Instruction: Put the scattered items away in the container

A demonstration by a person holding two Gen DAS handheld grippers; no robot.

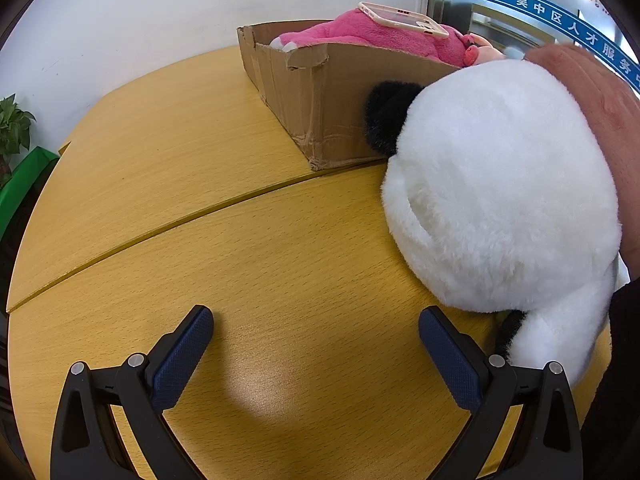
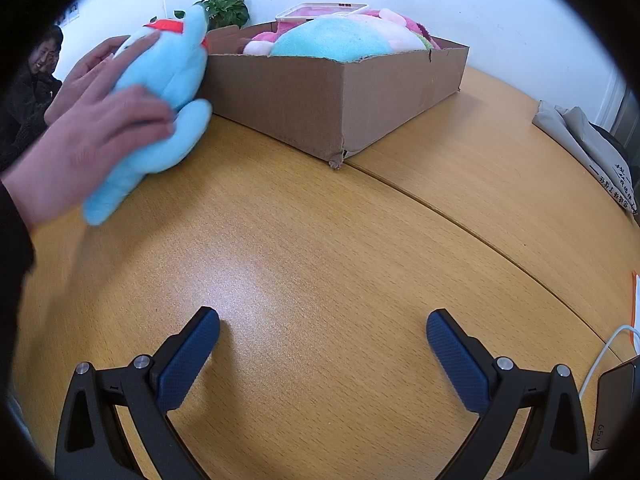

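Observation:
A cardboard box (image 1: 332, 108) stands on the wooden table (image 1: 200, 208), holding a pink plush (image 1: 360, 34) with a phone (image 1: 402, 19) on top. A white and black plush (image 1: 500, 184) lies on the table right of my open, empty left gripper (image 1: 316, 328), with a bare hand (image 1: 600, 92) on it. In the right wrist view the box (image 2: 320, 100) holds pastel plush toys (image 2: 340, 38). A bare hand (image 2: 92, 136) holds a light blue plush (image 2: 160, 96) against the box's left side. My right gripper (image 2: 323, 332) is open and empty above the table (image 2: 320, 240).
A potted plant (image 2: 224, 8) stands behind the box. A folded grey cloth (image 2: 592, 152) lies at the table's right edge. A white cable (image 2: 604, 356) and a dark charger (image 2: 616, 404) sit at the lower right. A seated person (image 2: 32, 80) is at the far left.

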